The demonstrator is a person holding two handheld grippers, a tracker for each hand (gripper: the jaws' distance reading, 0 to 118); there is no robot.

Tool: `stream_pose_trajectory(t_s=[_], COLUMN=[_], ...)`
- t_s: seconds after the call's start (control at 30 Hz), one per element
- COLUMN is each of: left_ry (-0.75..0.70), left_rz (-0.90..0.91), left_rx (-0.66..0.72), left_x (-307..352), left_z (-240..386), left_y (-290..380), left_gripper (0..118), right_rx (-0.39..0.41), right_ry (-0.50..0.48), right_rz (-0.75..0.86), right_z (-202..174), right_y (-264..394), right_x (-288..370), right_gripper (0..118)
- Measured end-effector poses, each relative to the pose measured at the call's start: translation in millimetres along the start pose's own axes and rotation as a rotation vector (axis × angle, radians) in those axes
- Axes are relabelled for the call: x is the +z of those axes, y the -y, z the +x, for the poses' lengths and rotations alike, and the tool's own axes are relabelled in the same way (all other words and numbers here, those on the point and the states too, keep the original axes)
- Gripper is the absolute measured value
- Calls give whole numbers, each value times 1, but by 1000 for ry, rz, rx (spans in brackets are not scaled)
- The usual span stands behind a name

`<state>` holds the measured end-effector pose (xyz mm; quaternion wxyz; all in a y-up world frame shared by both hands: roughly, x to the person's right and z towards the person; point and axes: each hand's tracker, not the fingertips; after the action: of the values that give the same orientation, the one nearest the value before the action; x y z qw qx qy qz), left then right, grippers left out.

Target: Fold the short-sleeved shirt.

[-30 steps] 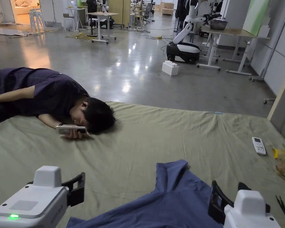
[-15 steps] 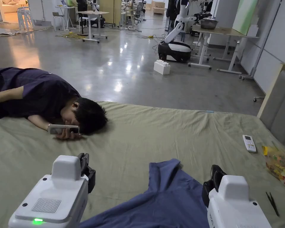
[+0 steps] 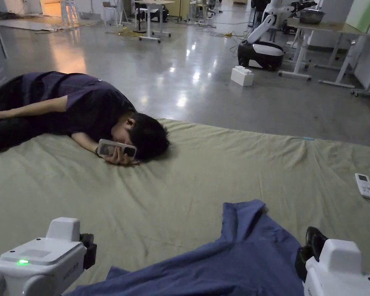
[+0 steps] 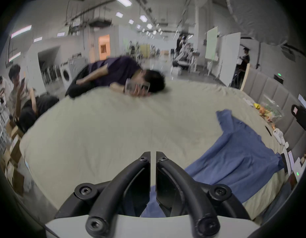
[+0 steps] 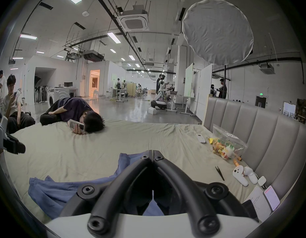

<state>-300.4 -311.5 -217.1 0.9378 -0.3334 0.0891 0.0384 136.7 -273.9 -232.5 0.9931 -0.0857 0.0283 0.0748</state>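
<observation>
Shirt, blue, short-sleeved, crumpled cotton [image 3: 234, 258], lies on the olive-green bed sheet [image 3: 180, 185] at its near edge, between the grippers. Left gripper [image 4: 153, 155] nearly clenched, a thin slit, empty. Right gripper [image 5: 152, 155] clenched tip to tip over the cloth, nothing pinched.

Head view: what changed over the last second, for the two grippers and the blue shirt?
The left gripper turned, its jaws open a second ago and now nearly shut on nothing, and drew back low at the left. The right gripper also drew back to the frame's corner, jaws closed. The blue shirt stayed crumpled on the bed sheet, ungripped; the lying person and the remote stayed put.
</observation>
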Motion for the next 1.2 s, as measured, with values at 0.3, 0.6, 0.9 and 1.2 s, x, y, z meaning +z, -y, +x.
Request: stream_pose_trajectory(t_s=[0.3,0.6,0.9,1.2], left_ry=[-42,-98,-27,2], left_rz=[-320,-415,-390,-286], left_rx=[171,182,116,131], left_x=[-73,-101,-103,-82], left_z=[-40,-37,-22,-29], left_y=[33,64,64,50], left_gripper=[68,66,10,7], right_rx=[12,10,-3,5], right_ry=[-27,-19,-10,-8], right_rz=[-70,-116,-140,-158], right_z=[-8,-3,1,11], right_y=[20,29,38,41], right_x=[-9,-10,-9,-13], right_gripper=[0,0,0,0])
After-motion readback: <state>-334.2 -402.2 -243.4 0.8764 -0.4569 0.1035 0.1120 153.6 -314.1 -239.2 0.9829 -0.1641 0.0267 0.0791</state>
